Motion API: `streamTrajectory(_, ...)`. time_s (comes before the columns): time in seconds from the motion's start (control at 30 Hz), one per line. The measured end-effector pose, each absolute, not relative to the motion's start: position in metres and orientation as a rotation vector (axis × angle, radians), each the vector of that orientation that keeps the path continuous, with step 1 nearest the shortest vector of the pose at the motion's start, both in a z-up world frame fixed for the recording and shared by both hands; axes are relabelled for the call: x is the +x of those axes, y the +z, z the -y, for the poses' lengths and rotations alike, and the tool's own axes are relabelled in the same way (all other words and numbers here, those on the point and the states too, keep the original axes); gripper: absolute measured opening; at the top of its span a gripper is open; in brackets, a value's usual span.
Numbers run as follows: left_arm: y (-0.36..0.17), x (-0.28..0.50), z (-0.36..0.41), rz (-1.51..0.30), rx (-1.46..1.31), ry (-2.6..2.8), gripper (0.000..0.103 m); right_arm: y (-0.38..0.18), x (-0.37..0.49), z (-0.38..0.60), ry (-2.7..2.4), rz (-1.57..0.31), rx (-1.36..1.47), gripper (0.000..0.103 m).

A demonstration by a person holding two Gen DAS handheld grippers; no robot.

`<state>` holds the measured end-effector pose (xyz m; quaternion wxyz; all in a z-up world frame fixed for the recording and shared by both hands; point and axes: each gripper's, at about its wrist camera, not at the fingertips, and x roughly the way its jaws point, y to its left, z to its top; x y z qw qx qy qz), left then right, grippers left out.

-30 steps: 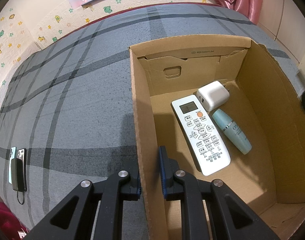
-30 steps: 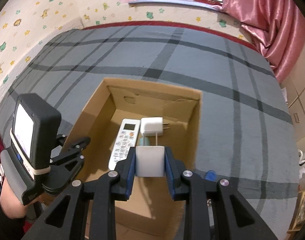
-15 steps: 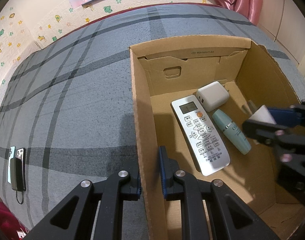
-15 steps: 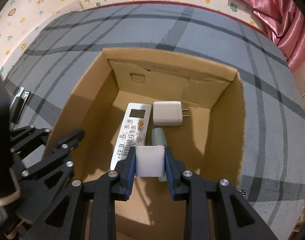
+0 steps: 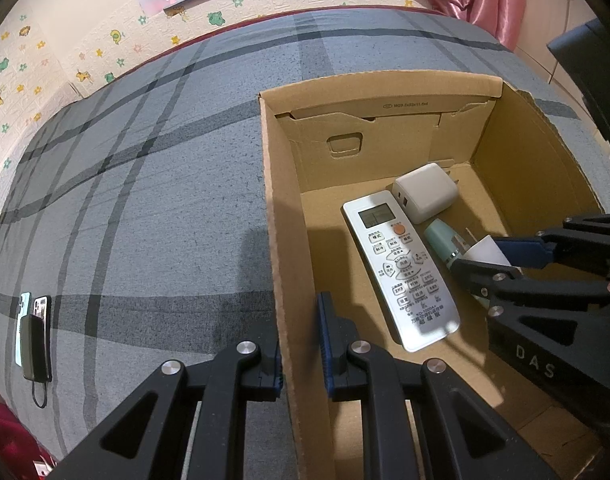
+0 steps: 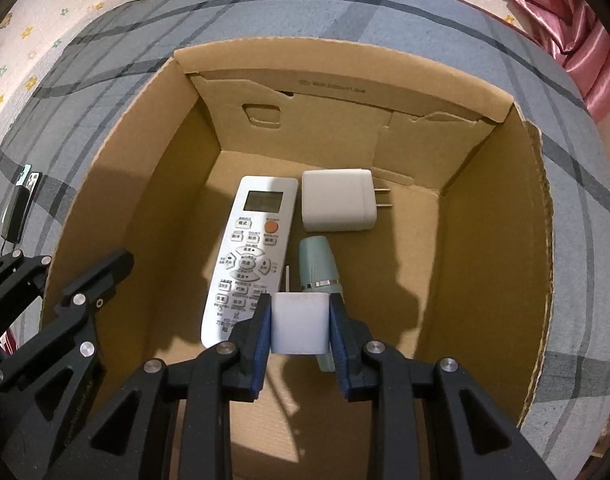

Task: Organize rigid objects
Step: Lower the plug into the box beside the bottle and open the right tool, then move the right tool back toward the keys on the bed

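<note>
Right gripper (image 6: pixel 301 330) has sunk into box (image 5: pixel 281 208), clamping probably a charger (image 6: pixel 300 326).

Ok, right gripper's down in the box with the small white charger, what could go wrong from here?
1. The small white charger hangs directly over the teal bottle; released here, it may land on it and tip or roll off.
2. The remote lies close beside, leaving little bare floor.
3. The left gripper is clamped on the cardboard box wall; a bump could shift things.
</note>
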<state>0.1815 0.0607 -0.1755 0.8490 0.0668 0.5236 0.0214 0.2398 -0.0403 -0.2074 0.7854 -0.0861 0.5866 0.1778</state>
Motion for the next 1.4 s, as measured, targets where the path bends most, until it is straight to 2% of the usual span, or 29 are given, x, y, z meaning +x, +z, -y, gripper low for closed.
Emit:
streamTrajectory(0.33, -0.175, 0.181, -0.059, -1.102, 0.146, 0.047, 0.015, -0.212, 0.243, 0.037, 0.383, -1.272, -0.183, 0.03)
streamTrajectory(0.43, -0.175, 0.181, -0.06, -1.103, 0.146, 0.047, 0.015, -0.208, 0.24, 0.037, 0.387, -1.254, -0.181, 0.036)
streamTrajectory(0.67, -0.175, 0.181, -0.06, -1.102, 0.148, 0.048, 0.015, -0.201, 0.237, 0.039, 0.383, -1.23, -0.186, 0.037)
streamTrajectory(0.73, -0.175, 0.181, -0.06, -1.103, 0.151, 0.049, 0.015, -0.195, 0.236, 0.041, 0.38, -1.221, -0.18, 0.041)
streamTrajectory(0.93, -0.175, 0.181, -0.058, -1.104, 0.157, 0.052, 0.015, -0.174, 0.232, 0.047, 0.381, -1.174, -0.171, 0.053)
streamTrajectory(1.13, -0.175, 0.181, -0.058, -1.104, 0.156, 0.054, 0.015, -0.158, 0.23, 0.052, 0.37, -1.131, -0.171, 0.069)
streamTrajectory(1.4, -0.174, 0.181, -0.058, -1.104, 0.157, 0.054, 0.015, -0.126, 0.226, 0.067, 0.365, -1.057, -0.161, 0.101)
